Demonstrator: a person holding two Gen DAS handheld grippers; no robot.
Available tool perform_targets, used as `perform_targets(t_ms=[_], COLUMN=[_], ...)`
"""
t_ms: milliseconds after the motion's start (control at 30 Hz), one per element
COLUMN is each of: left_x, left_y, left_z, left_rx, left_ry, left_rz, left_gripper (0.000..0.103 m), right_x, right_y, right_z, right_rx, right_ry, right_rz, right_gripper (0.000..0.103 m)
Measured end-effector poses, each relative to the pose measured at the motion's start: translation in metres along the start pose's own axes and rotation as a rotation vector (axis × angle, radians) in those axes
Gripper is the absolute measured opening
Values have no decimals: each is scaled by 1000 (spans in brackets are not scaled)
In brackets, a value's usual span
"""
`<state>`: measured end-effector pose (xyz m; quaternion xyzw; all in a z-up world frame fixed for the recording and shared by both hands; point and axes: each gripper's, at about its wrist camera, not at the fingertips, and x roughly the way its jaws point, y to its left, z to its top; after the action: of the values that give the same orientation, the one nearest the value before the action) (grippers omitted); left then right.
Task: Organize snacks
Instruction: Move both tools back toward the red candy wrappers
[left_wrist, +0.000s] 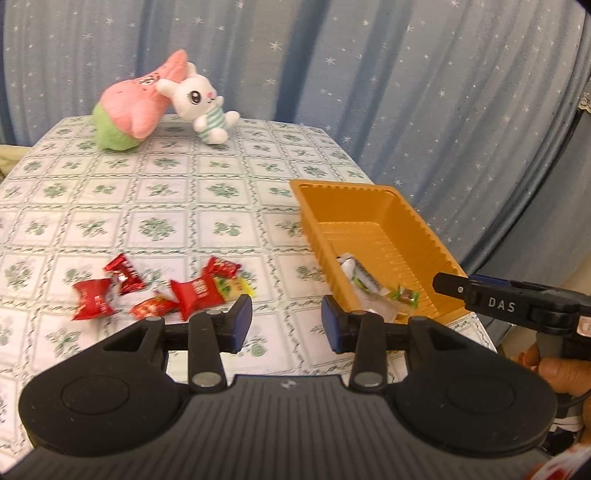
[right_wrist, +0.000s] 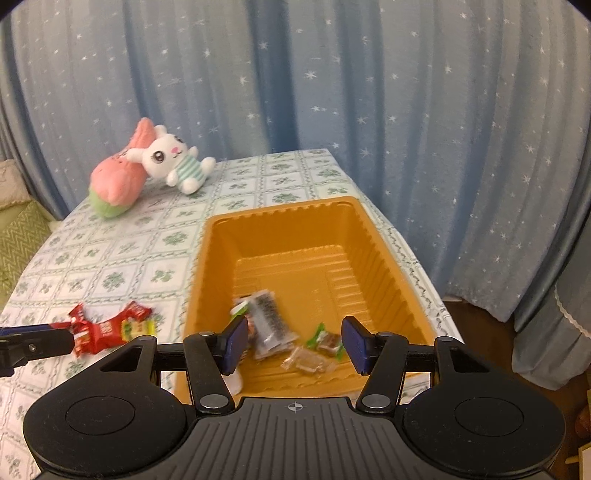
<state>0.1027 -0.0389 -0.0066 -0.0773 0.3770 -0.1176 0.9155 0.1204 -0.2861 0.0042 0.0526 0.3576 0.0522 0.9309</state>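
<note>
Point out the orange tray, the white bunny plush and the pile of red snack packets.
orange tray (right_wrist: 280, 218): right wrist view, far rim.
white bunny plush (left_wrist: 197, 96): left wrist view, face.
red snack packets (left_wrist: 194, 293): left wrist view, largest packet's middle.

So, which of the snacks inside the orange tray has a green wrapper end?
The small brown candy near the right gripper's right finger; the others are grey-black or clear.

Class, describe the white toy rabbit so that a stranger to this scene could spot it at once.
Start at the table with the green flowered cloth and look to its far edge, by the starry blue curtain. There the white rabbit leans against a pink and green plush toy; its white fur and striped green shirt set it apart.
</note>
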Motion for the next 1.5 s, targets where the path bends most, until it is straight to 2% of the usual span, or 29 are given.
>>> perform_targets(t_ms=[267,500,867,1133,1500], left_x=[-31,-52,-67,-50,12], left_y=[23,51,98,123,155], left_z=[-9,-23,-34,-30,-15], left_rx=[-19,-22,-54,-74,-92], left_ry=[-22,-27,-27,-15,15], left_rz=[49,126,205,227,216], left_gripper=[44,48,59,59,58], right_x=[-18,-28,-16,7,61], right_y=[38,73,122,142,162], right_z=[-8,-20,-41,-46,-49], right_rx=[-42,-73,-131,-170,-202], right_ry=[-2,-2,42,54,72], right_rz=[41,91,145,163,179], right_gripper=[56,56,56,56,56])
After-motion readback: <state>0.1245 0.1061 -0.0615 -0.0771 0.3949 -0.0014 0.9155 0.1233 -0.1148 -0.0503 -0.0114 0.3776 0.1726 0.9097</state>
